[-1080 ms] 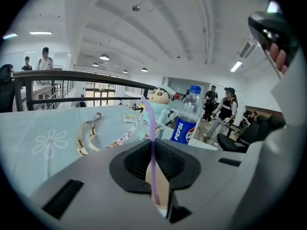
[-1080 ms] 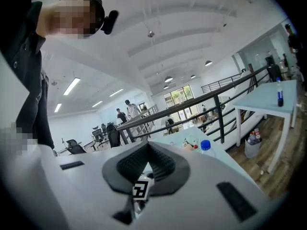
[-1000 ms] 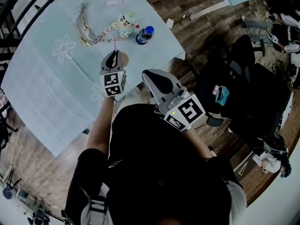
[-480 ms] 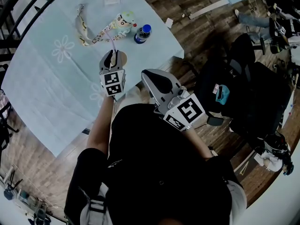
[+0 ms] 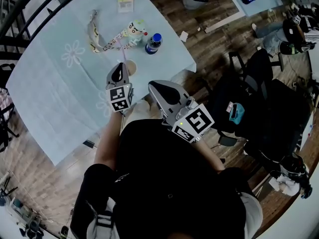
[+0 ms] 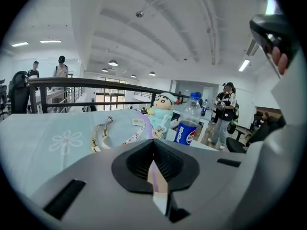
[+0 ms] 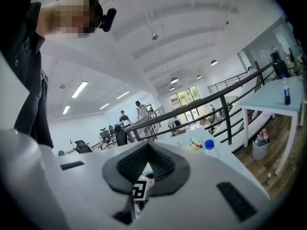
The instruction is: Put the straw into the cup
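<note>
Head view: left claw [image 5: 118,74] has shifted off the cup [image 5: 130,66] in the last second, and the brown mouth now shows just right of the claw tip. Straw [image 5: 121,48] points past the cup's far side and isn't in it; insertion probably not started. Right claw [image 5: 167,89] is on the cup's near side, apart from it.
Left gripper view: left claw clamped on thin lilac straw [image 6: 150,133]; cup hidden.
Right gripper view: right claw closed, empty.

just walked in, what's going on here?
A person works two handheld grippers over a table with a pale blue cloth. The left gripper is shut on a thin purple straw, right next to the brown cup; the straw isn't in the cup yet. The right gripper is shut on nothing, at the table's near edge.
</note>
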Demonstrator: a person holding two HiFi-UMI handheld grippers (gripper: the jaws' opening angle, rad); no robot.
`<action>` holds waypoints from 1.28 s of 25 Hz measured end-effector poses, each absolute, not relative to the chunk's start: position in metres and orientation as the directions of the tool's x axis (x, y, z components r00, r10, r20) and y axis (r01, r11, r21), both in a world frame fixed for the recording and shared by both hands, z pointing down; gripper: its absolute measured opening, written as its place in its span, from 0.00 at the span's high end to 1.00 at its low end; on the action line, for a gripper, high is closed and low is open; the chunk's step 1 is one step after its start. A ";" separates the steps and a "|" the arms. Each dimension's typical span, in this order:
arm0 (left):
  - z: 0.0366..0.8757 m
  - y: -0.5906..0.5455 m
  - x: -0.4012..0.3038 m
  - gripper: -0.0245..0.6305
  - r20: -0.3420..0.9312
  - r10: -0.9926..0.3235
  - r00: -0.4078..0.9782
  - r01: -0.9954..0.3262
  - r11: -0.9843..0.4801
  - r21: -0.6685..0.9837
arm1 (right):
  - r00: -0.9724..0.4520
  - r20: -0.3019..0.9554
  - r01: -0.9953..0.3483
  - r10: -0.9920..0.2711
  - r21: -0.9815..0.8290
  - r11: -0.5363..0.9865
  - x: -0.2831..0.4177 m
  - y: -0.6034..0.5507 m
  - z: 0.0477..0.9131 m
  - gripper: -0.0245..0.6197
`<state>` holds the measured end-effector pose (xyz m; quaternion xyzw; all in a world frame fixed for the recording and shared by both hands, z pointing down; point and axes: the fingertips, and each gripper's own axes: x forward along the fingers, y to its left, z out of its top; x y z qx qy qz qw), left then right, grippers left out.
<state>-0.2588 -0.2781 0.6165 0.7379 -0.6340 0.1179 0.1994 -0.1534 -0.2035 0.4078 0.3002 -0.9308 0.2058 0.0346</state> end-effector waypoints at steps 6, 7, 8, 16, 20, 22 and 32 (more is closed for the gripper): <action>0.579 -0.257 -0.257 0.94 0.353 -0.930 0.099 -0.987 -0.047 0.152 | -0.844 0.140 -0.532 -0.518 -0.347 0.772 -0.146 -0.195 0.397 0.95; 0.568 -0.250 -0.254 0.94 0.332 -0.938 0.096 -0.986 -0.044 0.163 | -0.844 0.131 -0.531 -0.520 -0.347 0.773 -0.142 -0.193 0.395 0.95; 0.557 -0.243 -0.249 0.94 0.311 -0.946 0.096 -0.984 -0.043 0.175 | -0.846 0.123 -0.527 -0.520 -0.347 0.776 -0.138 -0.190 0.393 0.95; 0.492 -0.204 -0.187 0.95 0.197 -0.974 0.114 -0.980 -0.078 0.184 | -0.891 0.075 -0.444 -0.448 -0.349 0.825 -0.104 -0.171 0.381 0.95; 0.465 -0.185 -0.159 0.95 0.149 -0.984 0.099 -0.989 -0.081 0.124 | -0.913 0.058 -0.397 -0.404 -0.358 0.845 -0.088 -0.156 0.378 0.95; 0.451 -0.175 -0.148 0.94 0.124 -0.988 0.086 -0.991 -0.071 0.117 | -0.922 0.047 -0.375 -0.384 -0.356 0.856 -0.083 -0.150 0.376 0.95; 0.358 -0.096 -0.123 0.94 -0.040 -0.999 -0.009 -0.994 0.005 0.109 | -0.966 -0.002 -0.241 -0.257 -0.339 0.910 -0.064 -0.101 0.362 0.95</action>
